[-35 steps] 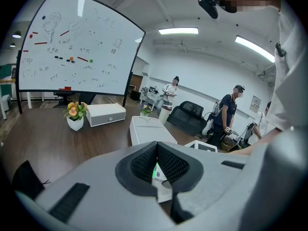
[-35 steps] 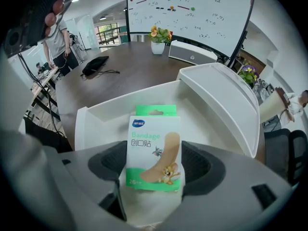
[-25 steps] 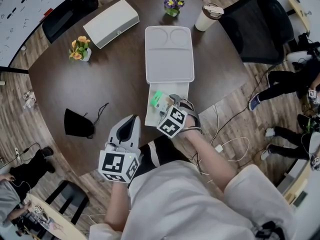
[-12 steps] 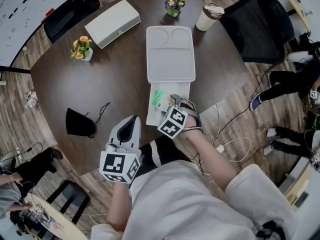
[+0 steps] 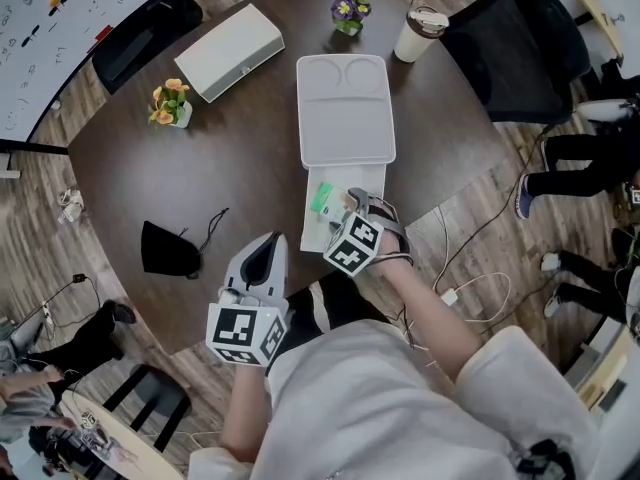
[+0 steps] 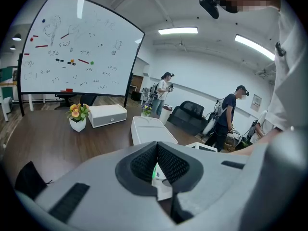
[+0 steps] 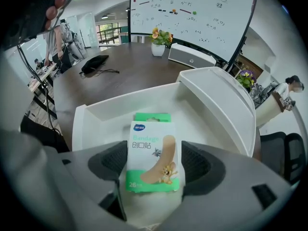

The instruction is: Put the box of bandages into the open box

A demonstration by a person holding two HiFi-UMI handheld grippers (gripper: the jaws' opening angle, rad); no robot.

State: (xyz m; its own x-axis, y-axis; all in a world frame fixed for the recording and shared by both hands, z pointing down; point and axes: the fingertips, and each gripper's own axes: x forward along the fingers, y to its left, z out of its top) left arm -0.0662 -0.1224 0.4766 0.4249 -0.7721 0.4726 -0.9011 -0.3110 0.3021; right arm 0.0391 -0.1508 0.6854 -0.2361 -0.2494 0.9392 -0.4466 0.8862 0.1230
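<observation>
- The right gripper (image 5: 340, 206) has its dark, ribbed pads pressed on the two long sides of the box of bandages (image 7: 153, 153).
- The box of bandages is a flat cardboard rectangle, white with green bands at top and bottom. A tan plaster strip and a cartoon are printed on its face.
- It is held over the shallow base of the open box (image 7: 120, 105), a smooth white plastic tray with rounded corners. No view shows whether it touches the floor of the tray.
- On the round, dark wood-grain table (image 5: 250, 168), the open box sits at the 6 o'clock edge. Its hinged lid (image 5: 345, 108) is laid flat toward 12 o'clock, with two round recesses moulded into the far end.
- The left gripper (image 5: 268, 250) hovers at 7 o'clock near the table edge. Its grey shell tapers to ribbed pads that meet with nothing between them.
- A soft black drawstring pouch (image 5: 168, 250) lies at 9 o'clock.
- A small white pot of orange flowers (image 5: 168, 101) stands at 10 o'clock.
- A white rectangular case (image 5: 235, 52) lies at 11 o'clock.
- A pot of purple flowers (image 5: 348, 10) stands at 12 o'clock, with a lidded paper cup (image 5: 418, 32) at 1 o'clock.
</observation>
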